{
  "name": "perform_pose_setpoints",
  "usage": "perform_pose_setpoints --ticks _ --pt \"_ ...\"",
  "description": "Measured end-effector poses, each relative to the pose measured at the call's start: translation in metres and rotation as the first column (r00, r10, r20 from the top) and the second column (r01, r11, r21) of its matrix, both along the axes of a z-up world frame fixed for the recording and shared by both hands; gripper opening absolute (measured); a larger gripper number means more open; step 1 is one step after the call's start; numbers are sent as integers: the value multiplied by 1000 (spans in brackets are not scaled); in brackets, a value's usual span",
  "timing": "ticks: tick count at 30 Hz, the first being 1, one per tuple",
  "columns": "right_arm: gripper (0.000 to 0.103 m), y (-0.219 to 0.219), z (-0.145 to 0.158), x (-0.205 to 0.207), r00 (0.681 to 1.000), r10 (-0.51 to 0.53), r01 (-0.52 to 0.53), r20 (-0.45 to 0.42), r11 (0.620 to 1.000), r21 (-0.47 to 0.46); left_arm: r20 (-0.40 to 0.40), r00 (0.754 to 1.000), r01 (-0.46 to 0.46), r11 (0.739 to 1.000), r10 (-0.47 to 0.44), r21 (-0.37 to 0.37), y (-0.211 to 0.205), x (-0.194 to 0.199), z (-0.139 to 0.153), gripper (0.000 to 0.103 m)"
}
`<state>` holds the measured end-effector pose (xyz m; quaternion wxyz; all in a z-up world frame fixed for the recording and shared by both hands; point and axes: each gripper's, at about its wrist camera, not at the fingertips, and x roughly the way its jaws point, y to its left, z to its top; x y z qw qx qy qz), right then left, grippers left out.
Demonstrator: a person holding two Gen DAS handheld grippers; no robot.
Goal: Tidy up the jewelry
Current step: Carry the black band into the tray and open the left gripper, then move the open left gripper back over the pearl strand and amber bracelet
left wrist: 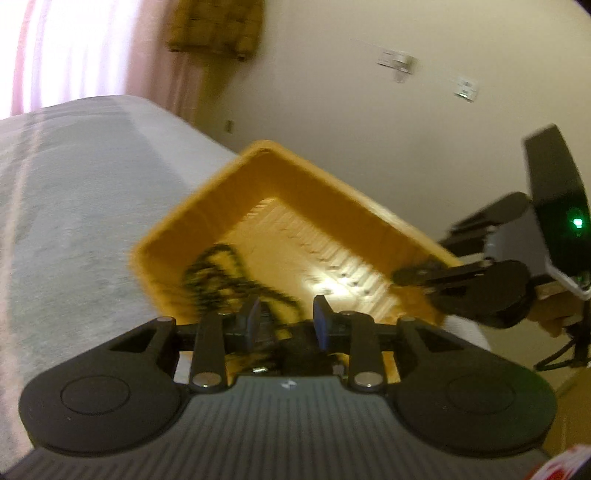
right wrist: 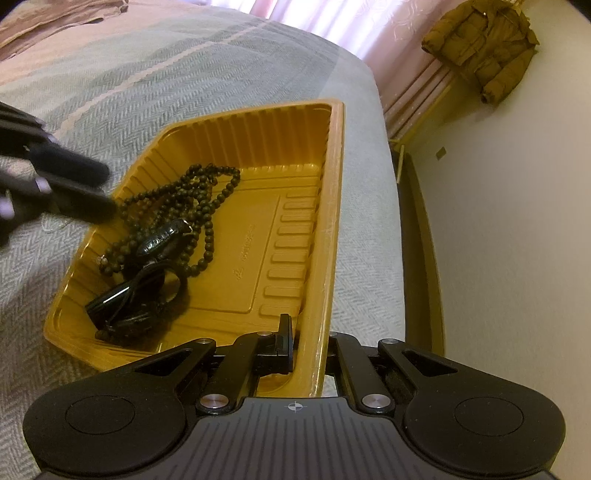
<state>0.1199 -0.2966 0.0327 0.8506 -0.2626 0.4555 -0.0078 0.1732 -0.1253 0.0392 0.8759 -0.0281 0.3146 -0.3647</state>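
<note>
A yellow plastic tray (right wrist: 295, 236) lies on a grey herringbone bedspread (right wrist: 155, 92), close to the bed's edge beside the wall. In the tray's left half lies the jewelry: a dark beaded necklace (right wrist: 201, 206) in loose loops with a dark oval pendant (right wrist: 162, 238), and next to it, toward the tray's near left corner, a glossy black bangle-like piece (right wrist: 122, 299) with cord; its exact nature cannot be told.

The right gripper (right wrist: 310, 343) pinches the tray's right-hand rim at the near end, one finger (right wrist: 284, 339) inside the wall, the other hidden behind the rim.

The left gripper (left wrist: 286, 314) stands with its fingers spread, holding nothing, over the tray's near left rim with the beads just ahead of it; this view is blurred. In the right wrist view its fingertips sit at the tray's left rim, close to the necklace loops.

A mustard padded jacket (right wrist: 484, 48) hangs by the pink curtain (right wrist: 373, 26) at the far wall. Two wall plates (left wrist: 397, 62) show on the cream wall (left wrist: 369, 118). A pink folded cloth (right wrist: 55, 22) lies at the bedspread's far left corner.
</note>
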Motion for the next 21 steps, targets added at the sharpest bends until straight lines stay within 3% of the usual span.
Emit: perform_pose_setpoints --ticks 6,13,17,21 --pt "4 0 0 0 1000 1 -1 1 1000 -1 -9 989 -144 989 144 36 57 8 -10 27" --pt "4 2 0 -1 1000 2 -2 2 1000 -7 -15 950 -309 947 311 89 125 16 -24 28" --pt "4 2 0 -1 1000 1 -1 2 1000 -10 -5 950 -308 941 312 138 131 12 -38 28" --pt "4 1 -1 0 1000 2 -2 1 1000 -11 38 967 -253 943 250 216 112 2 -56 28"
